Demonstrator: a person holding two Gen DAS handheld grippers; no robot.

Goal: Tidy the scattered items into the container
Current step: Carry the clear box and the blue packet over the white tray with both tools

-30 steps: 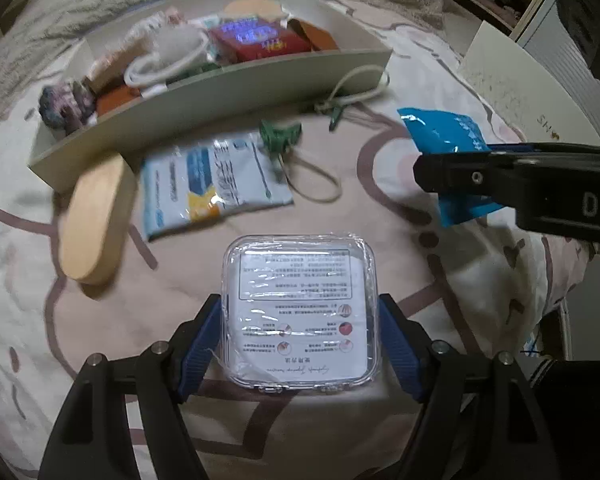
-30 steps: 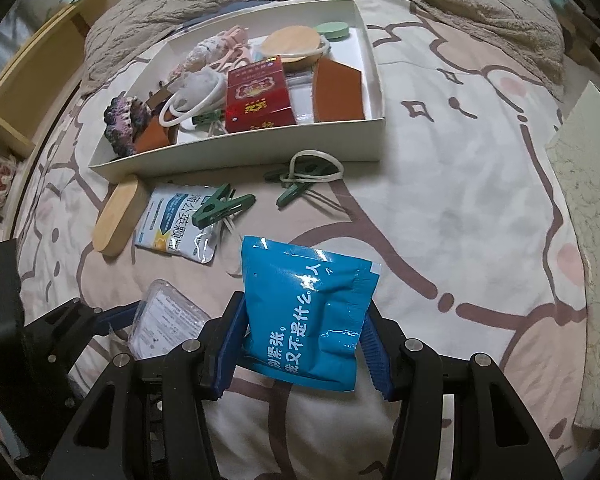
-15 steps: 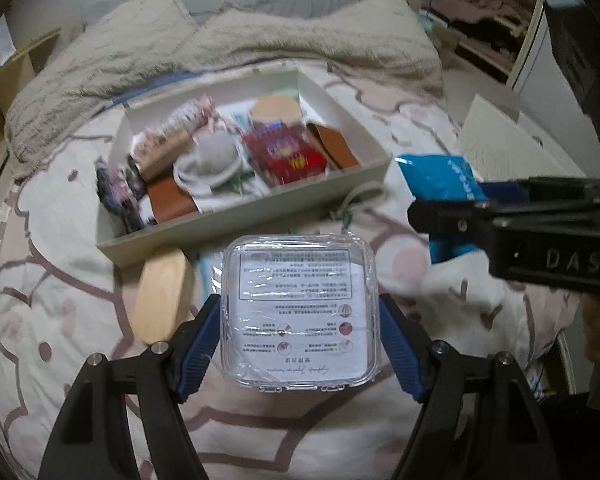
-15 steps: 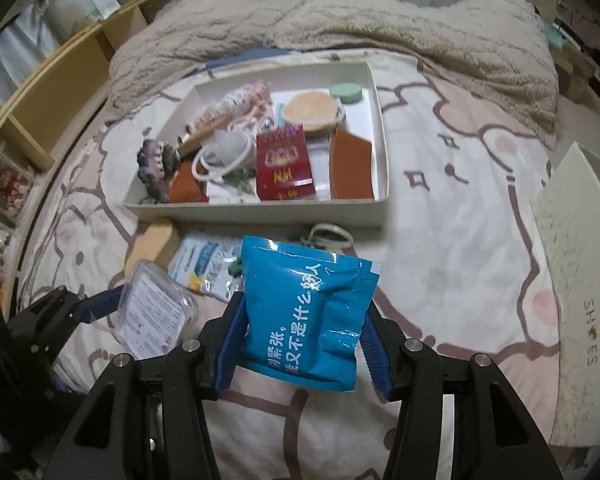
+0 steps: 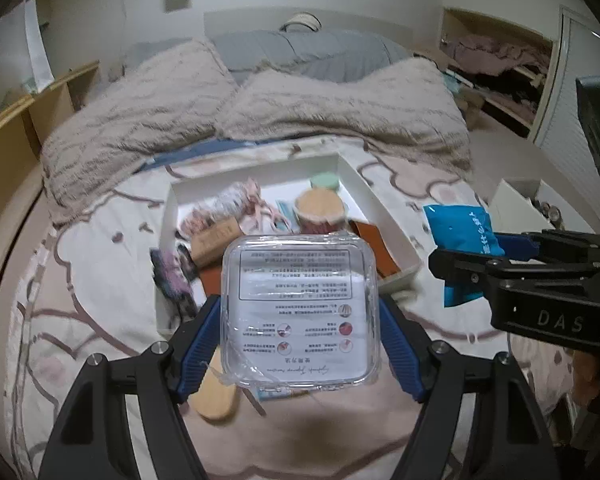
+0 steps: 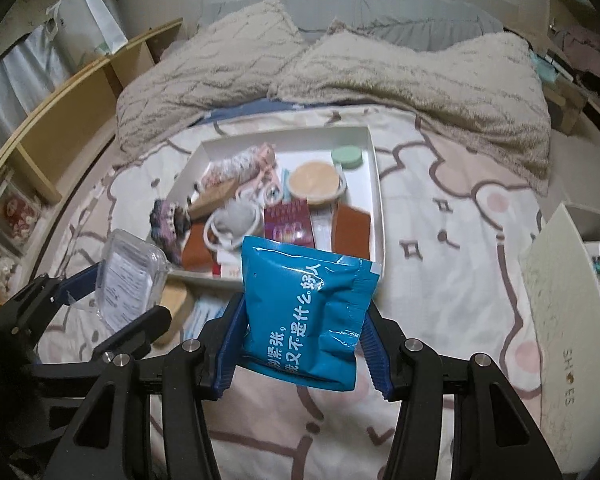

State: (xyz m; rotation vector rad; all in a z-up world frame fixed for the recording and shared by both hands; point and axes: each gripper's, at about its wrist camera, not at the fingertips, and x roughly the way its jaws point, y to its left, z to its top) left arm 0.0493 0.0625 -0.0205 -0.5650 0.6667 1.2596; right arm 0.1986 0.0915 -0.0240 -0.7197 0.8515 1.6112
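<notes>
the left claw (image 5: pixel 300 344) is clamped on the sides of a clear plastic case (image 5: pixel 300 312), label facing up, lifted off the bed so it can be carried rather than pushed. just beside it the right claw (image 6: pixel 300 344) is pinched on the lower part of a blue foil pouch (image 6: pixel 304 308), which stands up between the blue pads (image 6: pixel 230 344), gripped by its flat faces since it's too soft to hold any other way. both loads hang short of the white tray (image 6: pixel 376 204) that serves as the container. below them, on the patterned sheet, a wooden oval piece (image 5: pixel 216 396) and a pale printed packet (image 6: pixel 206 316) are not yet tidied. further on the tray already holds a red booklet (image 6: pixel 290 224), a brown wallet (image 6: pixel 350 232), a round wooden lid (image 6: pixel 314 182) and a green disc (image 6: pixel 346 156), so i'd judge free space is mostly toward its far side. beyond lie beige fuzzy pillows (image 6: pixel 380 64)
</notes>
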